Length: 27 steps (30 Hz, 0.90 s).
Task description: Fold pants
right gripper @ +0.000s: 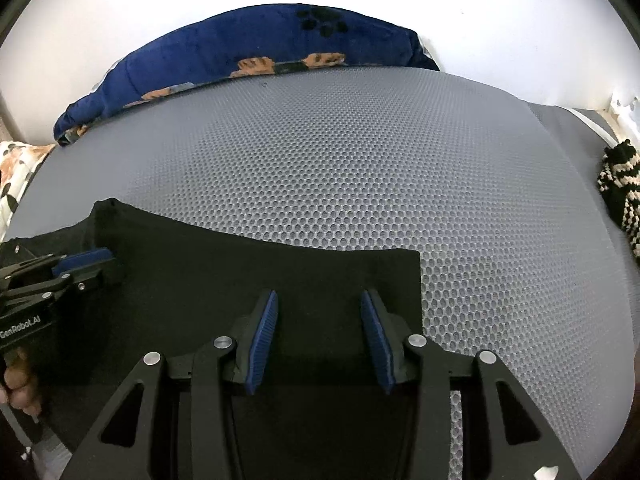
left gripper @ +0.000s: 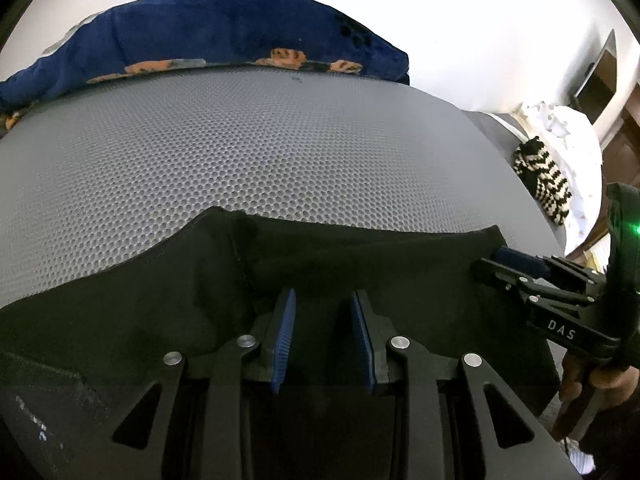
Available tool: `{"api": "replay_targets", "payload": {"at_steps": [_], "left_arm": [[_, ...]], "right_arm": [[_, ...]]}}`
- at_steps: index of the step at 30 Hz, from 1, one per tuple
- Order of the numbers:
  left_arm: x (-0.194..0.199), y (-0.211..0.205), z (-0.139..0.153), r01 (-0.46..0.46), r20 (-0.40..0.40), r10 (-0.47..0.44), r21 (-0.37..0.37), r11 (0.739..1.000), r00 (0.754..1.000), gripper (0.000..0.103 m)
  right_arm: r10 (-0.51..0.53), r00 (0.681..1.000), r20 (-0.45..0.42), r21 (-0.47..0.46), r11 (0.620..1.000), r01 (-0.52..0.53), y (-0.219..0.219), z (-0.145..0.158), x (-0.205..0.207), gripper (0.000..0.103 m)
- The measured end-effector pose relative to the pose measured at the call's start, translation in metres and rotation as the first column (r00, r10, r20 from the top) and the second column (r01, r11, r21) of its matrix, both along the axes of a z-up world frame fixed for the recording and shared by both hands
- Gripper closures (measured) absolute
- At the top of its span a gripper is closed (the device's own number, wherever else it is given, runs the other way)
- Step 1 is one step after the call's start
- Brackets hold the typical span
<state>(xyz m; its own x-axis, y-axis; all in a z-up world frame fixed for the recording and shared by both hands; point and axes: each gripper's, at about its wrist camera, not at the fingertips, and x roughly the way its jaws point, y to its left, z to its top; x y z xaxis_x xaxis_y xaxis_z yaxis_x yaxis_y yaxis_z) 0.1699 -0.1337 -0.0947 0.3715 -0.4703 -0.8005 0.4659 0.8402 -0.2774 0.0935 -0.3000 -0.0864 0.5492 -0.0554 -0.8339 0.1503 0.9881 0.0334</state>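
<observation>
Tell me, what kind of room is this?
Probably a bedroom at home. Black pants lie on a grey honeycomb mat that seems to cover a bed, with a blue paw-print blanket bunched against the white wall and white bedding off to the side.

— Bright, even, diffuse; no hard shadows on the grey perforated mat (right gripper: 360, 168).

— Blown out behind, though: wall (left gripper: 460, 20) nearly pure white, no texture left.

— And crushed at the other end — black pants (left gripper: 160, 300) almost featureless, folds barely readable.

— Heavy fisheye bending, too; mat edge (right gripper: 560, 128) bowed, dark vignette in every corner.

— Sharp in the middle, perforations crisp, softer toward the rim.

— Small green glare at the right edge of the left wrist view, on the right gripper (left gripper: 500, 258).
</observation>
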Motion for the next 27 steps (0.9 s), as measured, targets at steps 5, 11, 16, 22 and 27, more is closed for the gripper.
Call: {"api": "replay_targets", "payload": {"at_steps": [5, 11, 16, 22, 27], "left_arm": [[-0.019, 0.019, 0.013, -0.047, -0.013, 0.047, -0.031, 0.998, 0.999, 0.049], [-0.051, 0.056, 0.028, -0.132, 0.011, 0.132, -0.035, 0.991, 0.991, 0.047], [-0.078, 0.103, 0.041, -0.236, 0.004, 0.237, -0.088, 0.968, 0.971, 0.043], [-0.112, 0.174, 0.057, -0.386, 0.004, 0.391, -0.152, 0.91, 0.92, 0.043], [-0.136, 0.23, 0.056, -0.507, -0.034, 0.511, -0.197, 0.839, 0.859, 0.042]], "right_arm": [[-0.007, 1.0, -0.004, 0.007, 1.0, 0.007, 0.004, 0.002, -0.005, 0.062], [0.006, 1.0, -0.004, 0.029, 1.0, -0.006, 0.016, 0.002, -0.017, 0.062], [0.053, 0.999, -0.011, 0.056, 0.997, -0.052, 0.039, 0.001, -0.033, 0.062], [0.136, 0.99, -0.031, 0.074, 0.988, -0.133, 0.076, -0.003, -0.05, 0.061], [0.191, 0.981, -0.037, 0.102, 0.977, -0.187, 0.102, -0.004, -0.06, 0.061]]}}
